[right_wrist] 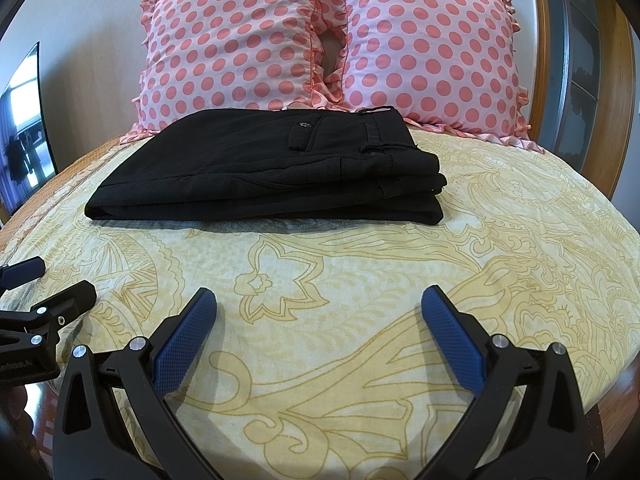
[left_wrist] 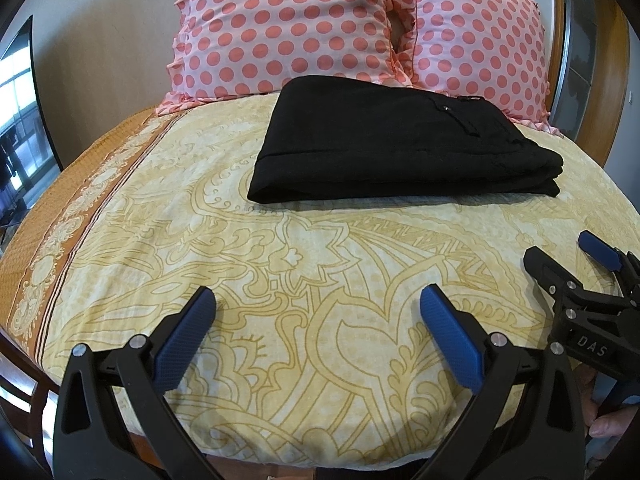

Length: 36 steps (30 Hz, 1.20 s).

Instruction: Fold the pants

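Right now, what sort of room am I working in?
Most likely a bedroom: the folded black pants lie on a bed with a yellow patterned bedsheet, and two pink polka-dot pillows lean at its head, before a wooden headboard.

Both views (low) face pillows

black plastic tool arms, blue textured pads, silver rivets, white "das" marking.
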Each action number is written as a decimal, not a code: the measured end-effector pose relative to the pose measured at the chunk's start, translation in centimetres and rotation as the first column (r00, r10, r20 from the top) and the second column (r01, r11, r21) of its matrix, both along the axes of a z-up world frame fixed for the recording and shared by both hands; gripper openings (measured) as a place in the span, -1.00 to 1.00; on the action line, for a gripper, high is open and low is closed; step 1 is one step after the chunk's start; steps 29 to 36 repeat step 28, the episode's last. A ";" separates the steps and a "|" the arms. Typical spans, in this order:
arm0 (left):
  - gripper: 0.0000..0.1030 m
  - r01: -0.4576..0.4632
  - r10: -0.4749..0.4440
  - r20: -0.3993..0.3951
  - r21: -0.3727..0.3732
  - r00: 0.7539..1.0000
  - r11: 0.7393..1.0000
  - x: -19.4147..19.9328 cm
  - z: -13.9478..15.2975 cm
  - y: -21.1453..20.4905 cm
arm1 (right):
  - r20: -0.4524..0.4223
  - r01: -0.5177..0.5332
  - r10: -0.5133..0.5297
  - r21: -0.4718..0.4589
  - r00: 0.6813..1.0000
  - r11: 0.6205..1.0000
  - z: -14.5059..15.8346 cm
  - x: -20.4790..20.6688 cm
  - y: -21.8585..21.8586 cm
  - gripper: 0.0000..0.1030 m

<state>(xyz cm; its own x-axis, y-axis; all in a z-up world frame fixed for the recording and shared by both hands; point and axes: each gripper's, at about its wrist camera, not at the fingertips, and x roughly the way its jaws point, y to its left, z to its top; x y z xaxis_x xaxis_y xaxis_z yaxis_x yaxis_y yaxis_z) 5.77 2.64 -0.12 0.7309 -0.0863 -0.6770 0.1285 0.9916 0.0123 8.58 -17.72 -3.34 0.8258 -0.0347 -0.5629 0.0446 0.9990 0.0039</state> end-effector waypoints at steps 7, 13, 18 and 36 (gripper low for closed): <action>0.97 -0.004 0.004 -0.006 -0.003 1.000 1.000 0.1 0.0 0.0 | 0.000 0.000 0.000 0.000 1.000 1.000 0.0 0.0 0.0 0.97; 0.97 -0.006 0.006 -0.005 -0.003 1.000 1.000 0.1 0.0 0.0 | 0.001 0.000 0.000 0.000 1.000 1.000 0.0 0.0 0.0 0.97; 0.97 -0.008 0.008 -0.005 -0.002 1.000 1.000 0.1 0.0 0.1 | 0.000 0.000 0.000 0.000 1.000 1.000 0.0 0.0 0.0 0.97; 0.97 -0.009 0.009 -0.006 -0.002 1.000 1.000 0.1 -0.1 0.1 | 0.000 0.000 0.000 0.000 1.000 1.000 0.0 0.0 0.0 0.97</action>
